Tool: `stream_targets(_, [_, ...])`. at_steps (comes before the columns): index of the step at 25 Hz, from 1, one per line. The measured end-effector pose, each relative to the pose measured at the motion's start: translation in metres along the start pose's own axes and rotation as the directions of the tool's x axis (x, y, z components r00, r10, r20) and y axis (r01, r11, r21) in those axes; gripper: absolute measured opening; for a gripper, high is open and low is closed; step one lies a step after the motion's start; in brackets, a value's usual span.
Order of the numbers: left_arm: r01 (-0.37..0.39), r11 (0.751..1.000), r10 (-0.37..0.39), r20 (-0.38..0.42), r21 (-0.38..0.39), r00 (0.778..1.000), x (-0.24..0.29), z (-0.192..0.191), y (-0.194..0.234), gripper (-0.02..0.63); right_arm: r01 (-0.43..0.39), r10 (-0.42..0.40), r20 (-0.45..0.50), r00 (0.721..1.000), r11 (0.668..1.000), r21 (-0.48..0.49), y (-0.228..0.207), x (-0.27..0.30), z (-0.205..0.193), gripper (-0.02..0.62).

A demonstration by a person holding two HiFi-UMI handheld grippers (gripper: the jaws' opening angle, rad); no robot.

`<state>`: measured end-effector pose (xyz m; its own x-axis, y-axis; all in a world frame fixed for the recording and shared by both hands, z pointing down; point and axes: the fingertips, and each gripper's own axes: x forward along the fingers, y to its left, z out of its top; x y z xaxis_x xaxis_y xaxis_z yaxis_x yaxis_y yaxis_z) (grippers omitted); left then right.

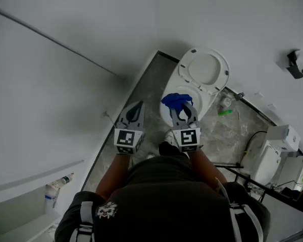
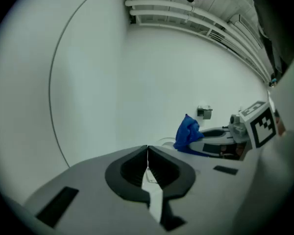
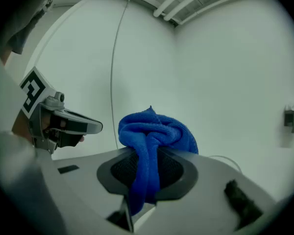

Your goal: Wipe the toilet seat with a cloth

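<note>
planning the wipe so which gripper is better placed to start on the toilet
Right. The right gripper is shut on the blue cloth and hangs over the front of the toilet. The left gripper is shut on nothing, off to the side over the grey floor.

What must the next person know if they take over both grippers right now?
Left gripper: fingers shut, empty, held left of the toilet seat.
Right gripper: shut on the bunched blue cloth, above the seat's front.
Lid: raised.
Done: cloth is gripped.
Left to do: lower it and wipe the seat; contact is not visible yet.
</note>
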<state>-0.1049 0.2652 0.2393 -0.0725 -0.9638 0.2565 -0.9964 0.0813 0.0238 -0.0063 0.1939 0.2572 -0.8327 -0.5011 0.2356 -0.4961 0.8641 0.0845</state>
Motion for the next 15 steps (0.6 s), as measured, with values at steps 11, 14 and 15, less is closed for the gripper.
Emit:
stream_targets(11, [0.079, 0.997, -0.079, -0.037, 0.001, 0.996, 0.109, 0.014, -0.022, 0.011, 0.055, -0.053, -0.054, 0.997, 0.998, 0.037, -0.087, 0.033, -0.026, 0.083])
stream_targets(14, [0.116, 0.993, -0.115, -0.052, 0.016, 0.992, 0.128, 0.012, -0.029, 0.011, 0.082, -0.079, -0.072, 0.994, 0.995, 0.049, -0.102, 0.036, -0.032, 0.083])
stream_targets(15, [0.128, 0.992, -0.127, -0.054, 0.018, 0.990, 0.134, 0.011, -0.030, 0.011, 0.092, -0.088, -0.079, 0.993, 0.994, 0.053, -0.107, 0.038, -0.035, 0.083])
